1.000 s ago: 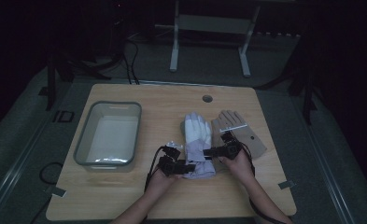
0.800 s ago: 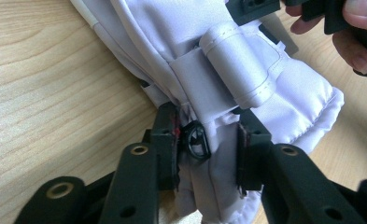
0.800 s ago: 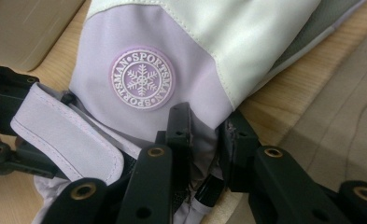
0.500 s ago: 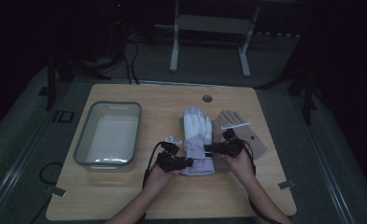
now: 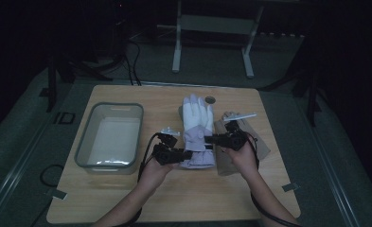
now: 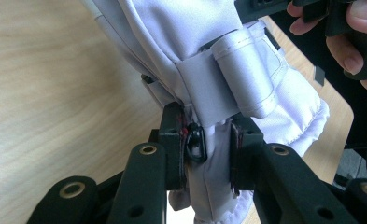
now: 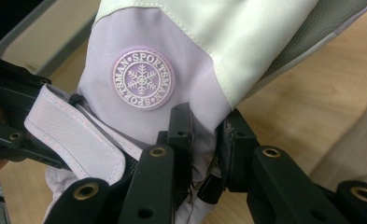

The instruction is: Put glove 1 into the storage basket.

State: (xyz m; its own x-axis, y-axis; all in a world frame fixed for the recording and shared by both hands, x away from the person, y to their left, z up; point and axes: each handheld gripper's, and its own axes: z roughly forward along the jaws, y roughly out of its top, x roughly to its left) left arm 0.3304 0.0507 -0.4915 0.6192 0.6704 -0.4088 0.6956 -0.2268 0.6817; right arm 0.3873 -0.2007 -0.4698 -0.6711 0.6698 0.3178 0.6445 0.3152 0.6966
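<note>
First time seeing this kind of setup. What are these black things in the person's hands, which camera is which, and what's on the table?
A person holds hand-held tongs, one per hand. The high view looks down on the table; the other two pictures come from cameras riding on each tool. On the table lie a grey tub, a tan glove and a white-and-lilac glove. The left tongs and the right tongs are both shut on the white-and-lilac glove's cuff, one from each side.
</note>
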